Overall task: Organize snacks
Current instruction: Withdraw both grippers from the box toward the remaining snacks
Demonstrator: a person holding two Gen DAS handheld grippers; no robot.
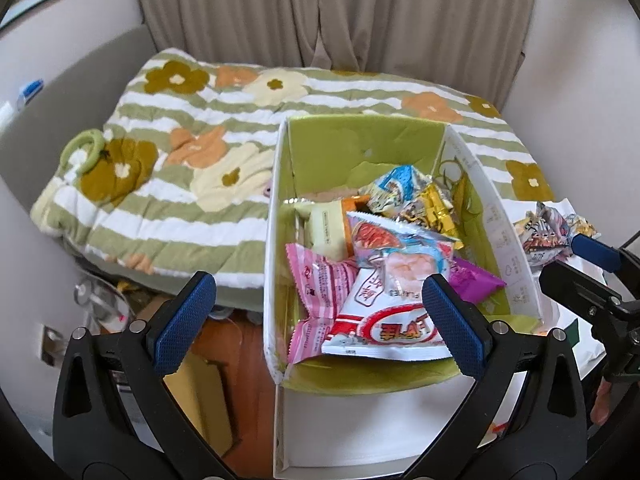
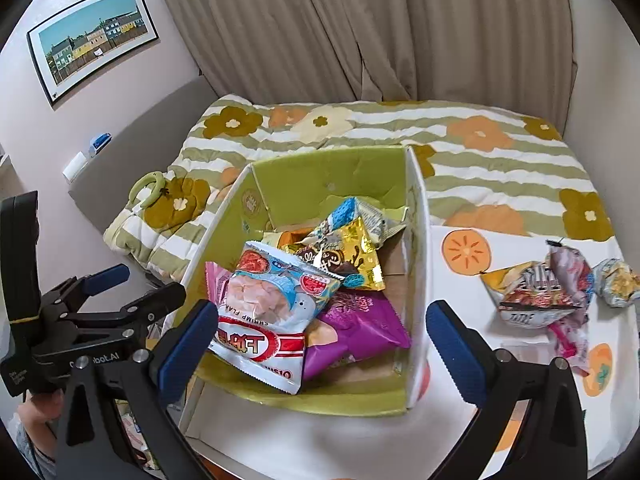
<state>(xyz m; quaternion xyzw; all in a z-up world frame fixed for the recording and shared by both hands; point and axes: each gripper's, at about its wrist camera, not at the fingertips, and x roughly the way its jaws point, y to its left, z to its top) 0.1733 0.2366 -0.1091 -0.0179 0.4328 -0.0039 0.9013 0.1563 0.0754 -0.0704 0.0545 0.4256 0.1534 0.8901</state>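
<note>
Both grippers, left (image 1: 318,306) and right (image 2: 322,342), stand wide apart and empty above the green-lined box (image 2: 320,176); loose crumpled wrappers (image 2: 548,292) lie right of it.

You've got one green-lined box (image 2: 288,184), roughly seven snack packets (image 2: 276,300) piled inside it, two crumpled packets (image 2: 540,296) outside on the cloth, and two grippers, left (image 1: 316,320) and right (image 2: 320,344).

Left hand-held gripper (image 1: 316,316) and right hand-held gripper (image 2: 322,344) — black frames, blue textured pads, silver screws
</note>
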